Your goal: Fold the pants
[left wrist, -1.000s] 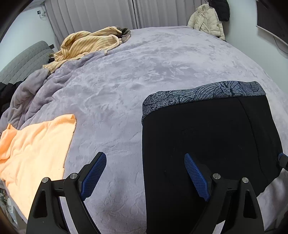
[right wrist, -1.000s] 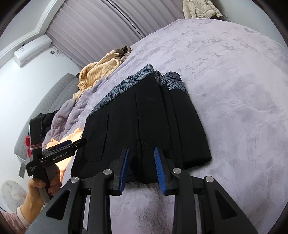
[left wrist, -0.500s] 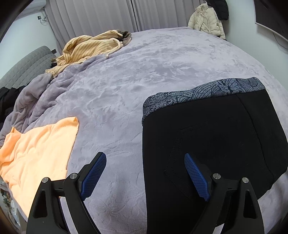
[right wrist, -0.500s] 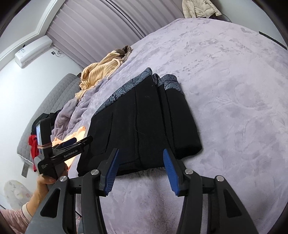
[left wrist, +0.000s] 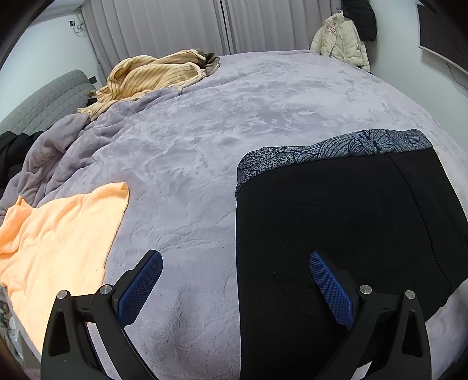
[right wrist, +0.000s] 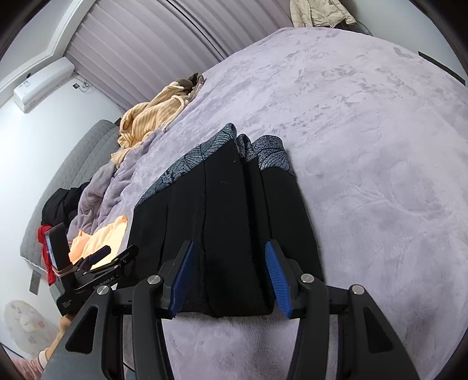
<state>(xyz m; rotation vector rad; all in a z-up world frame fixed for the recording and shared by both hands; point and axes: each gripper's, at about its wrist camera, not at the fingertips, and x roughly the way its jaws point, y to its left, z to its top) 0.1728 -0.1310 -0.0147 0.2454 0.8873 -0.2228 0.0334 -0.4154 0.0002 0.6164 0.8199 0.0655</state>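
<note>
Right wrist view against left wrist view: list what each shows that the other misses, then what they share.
Only the right wrist view shows the air conditioner on the wall, the red cloth, the pants' right edge with its stacked patterned layers, and the left gripper from outside, a hand below it.

Only the left wrist view shows the black coat hanging by the cream jacket and the orange towel nearly whole.

Both show the folded black pants, grey blanket, striped yellow garment, curtains, and open grippers holding nothing.

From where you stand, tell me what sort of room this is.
Most likely a bedroom: a big bed under a lilac plush blanket, a padded grey headboard, closed curtains and a wall air conditioner.
</note>
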